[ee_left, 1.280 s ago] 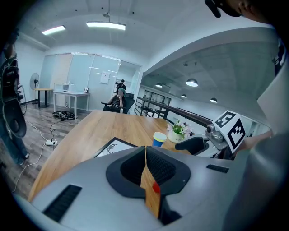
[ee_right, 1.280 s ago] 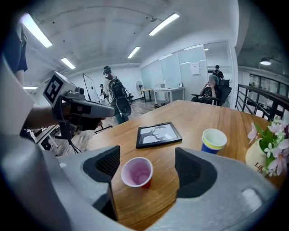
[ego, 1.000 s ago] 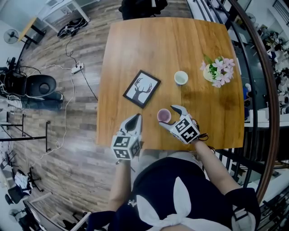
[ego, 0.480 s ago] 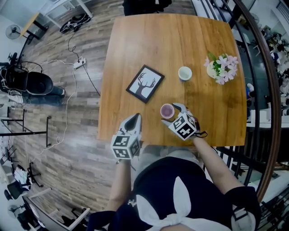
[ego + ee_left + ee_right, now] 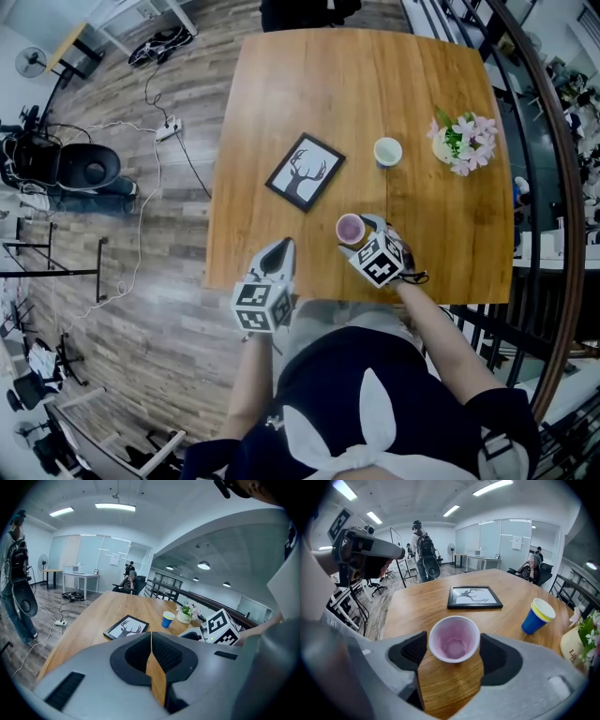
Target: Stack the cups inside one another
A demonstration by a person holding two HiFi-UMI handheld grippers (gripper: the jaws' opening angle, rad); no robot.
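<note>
Grips the pink cup (image 5: 453, 641) upright between the right gripper's (image 5: 361, 228) jaws, at the near part of the wooden table (image 5: 309, 84). Has the left gripper (image 5: 279, 249) clenched on nothing at the near edge. Finds the blue cup (image 5: 387, 151) farther off, the flower pot (image 5: 457, 142) to its right and the framed deer print (image 5: 305, 172) to its left. Looks out over plank flooring (image 5: 141, 234), a power strip (image 5: 169, 129), glass partitions (image 5: 93, 559) and strip lights (image 5: 115, 506).

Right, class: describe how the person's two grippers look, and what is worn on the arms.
Both the left gripper and right gripper have grey bodies, with black ribbed pads inside the jaws. Each carries a white cube printed with black square markers. The forearms are unsleeved; the top is dark.
</note>
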